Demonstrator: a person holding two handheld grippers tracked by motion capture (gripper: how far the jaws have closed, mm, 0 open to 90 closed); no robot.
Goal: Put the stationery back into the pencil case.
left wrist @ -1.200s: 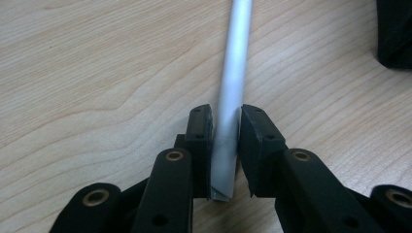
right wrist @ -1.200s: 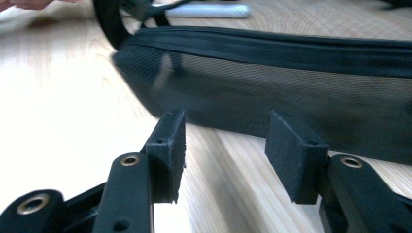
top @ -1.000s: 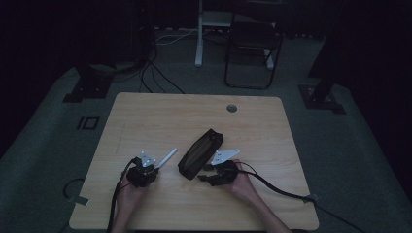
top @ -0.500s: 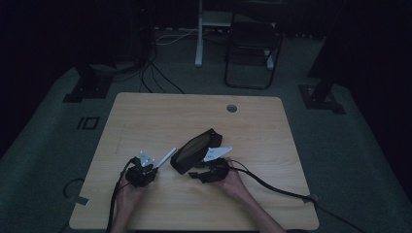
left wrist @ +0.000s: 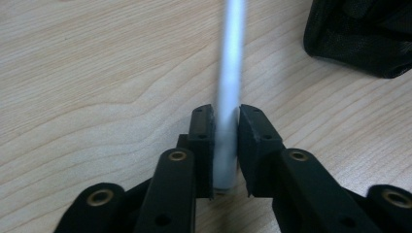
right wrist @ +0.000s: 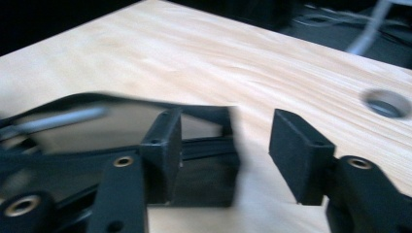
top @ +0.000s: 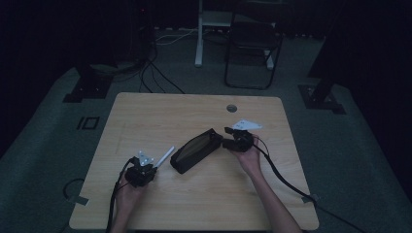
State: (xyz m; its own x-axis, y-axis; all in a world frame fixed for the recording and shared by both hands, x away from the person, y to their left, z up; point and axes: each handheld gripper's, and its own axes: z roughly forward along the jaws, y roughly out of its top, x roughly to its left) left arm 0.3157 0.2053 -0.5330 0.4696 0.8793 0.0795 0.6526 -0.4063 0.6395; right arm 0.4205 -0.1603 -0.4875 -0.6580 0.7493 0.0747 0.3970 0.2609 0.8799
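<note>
A black zip pouch [top: 196, 151] lies slantwise at mid-table, its mouth gaping. My left gripper [top: 148, 167] rests left of it, shut on a white pen [top: 164, 156] that points up-right toward the pouch. In the left gripper view the pen [left wrist: 229, 73] runs up from between the closed jaws [left wrist: 226, 121], and the pouch [left wrist: 362, 34] is at the top right. My right gripper [top: 228, 143] is at the pouch's far right end. Its jaws [right wrist: 226, 141] stand open, with the pouch's end [right wrist: 209, 165] against the left jaw and a gap to the right jaw.
The wooden table [top: 145, 116] has a round cable hole [top: 231, 108] near its far edge, also seen as the hole [right wrist: 386, 103] in the right gripper view. A chair [top: 252, 43] and stands are on the floor beyond. Cables trail off the table's front.
My right gripper has moved from the pouch's near side out to its far right end. The pouch has swung to a flatter slant. The left gripper and pen have stayed put.
</note>
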